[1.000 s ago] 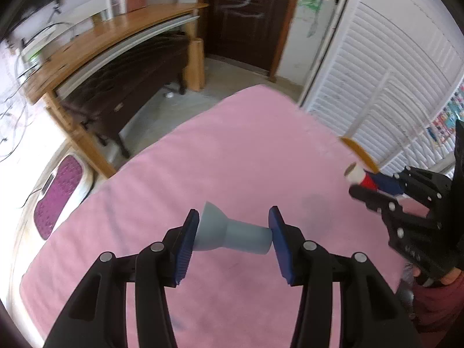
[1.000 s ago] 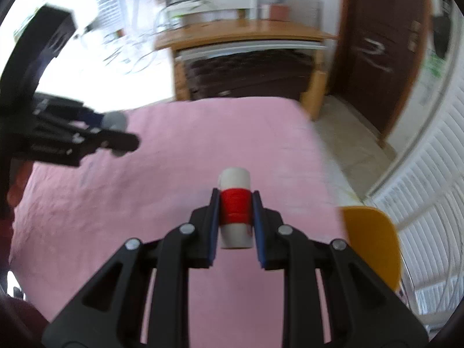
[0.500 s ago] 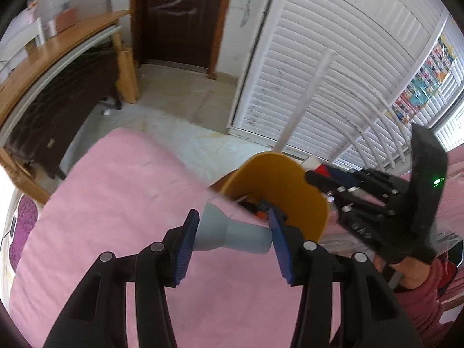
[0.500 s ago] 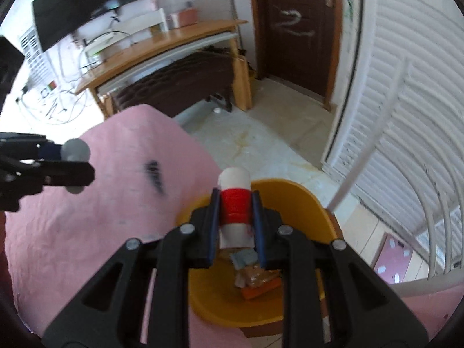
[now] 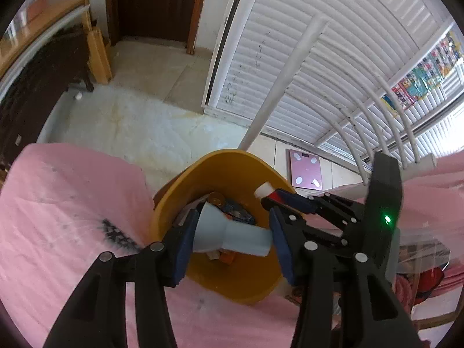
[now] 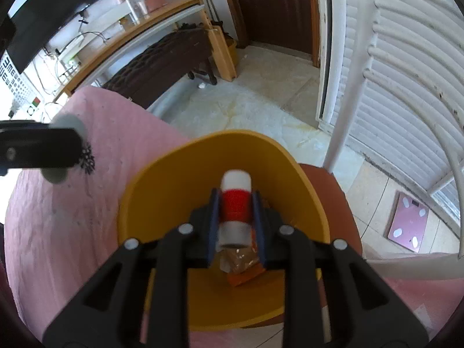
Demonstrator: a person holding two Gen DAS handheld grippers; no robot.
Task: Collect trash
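We cannot make out most of the trash inside the yellow bin [image 6: 174, 174], since the bottle [image 6: 235, 214] and black jaws cover it. The bottle itself is blurred. The grey funnel-shaped piece [image 5: 229, 235] hides the scraps beneath it, and the bin's near rim [image 5: 240, 293] sits partly behind the jaws.

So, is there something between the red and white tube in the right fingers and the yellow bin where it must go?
Nothing visible. The red and white tube hangs directly over the open yellow bin, between the right gripper's just-opening fingers. Below lies only earlier trash.
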